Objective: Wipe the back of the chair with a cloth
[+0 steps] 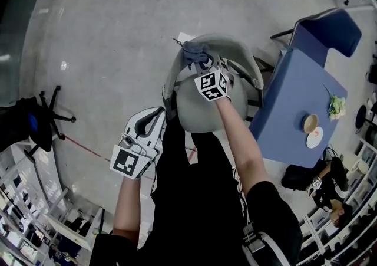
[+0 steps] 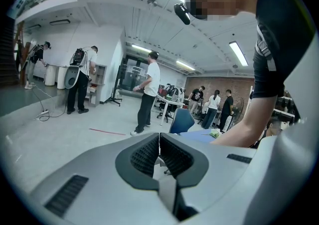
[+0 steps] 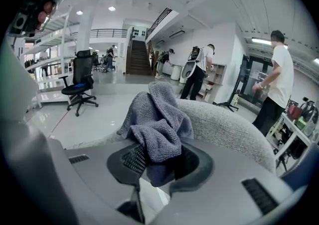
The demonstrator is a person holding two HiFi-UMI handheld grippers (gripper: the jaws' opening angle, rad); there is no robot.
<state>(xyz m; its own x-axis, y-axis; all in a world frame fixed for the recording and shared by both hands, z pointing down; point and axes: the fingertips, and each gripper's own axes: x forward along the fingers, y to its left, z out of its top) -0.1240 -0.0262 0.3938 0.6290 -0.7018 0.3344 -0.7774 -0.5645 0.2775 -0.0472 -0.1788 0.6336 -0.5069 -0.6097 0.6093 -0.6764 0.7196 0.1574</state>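
A grey fabric chair (image 1: 209,108) stands in front of me, its curved back (image 1: 238,49) on the far side. My right gripper (image 1: 203,66) is shut on a bunched blue-grey cloth (image 1: 192,53) at the left end of the back's top edge. In the right gripper view the cloth (image 3: 155,121) bulges out of the right gripper (image 3: 158,161) and rests against the chair back (image 3: 232,129). My left gripper (image 1: 156,116) hangs to the left of the chair, apart from it. In the left gripper view the left gripper (image 2: 159,155) is shut, its ribbed pads together with nothing between them.
A blue table (image 1: 291,102) with a bowl (image 1: 310,122) and a plate stands close on the right, a blue chair (image 1: 327,32) behind it. A black office chair (image 1: 35,120) is at the far left. Several people (image 2: 147,92) stand across the room.
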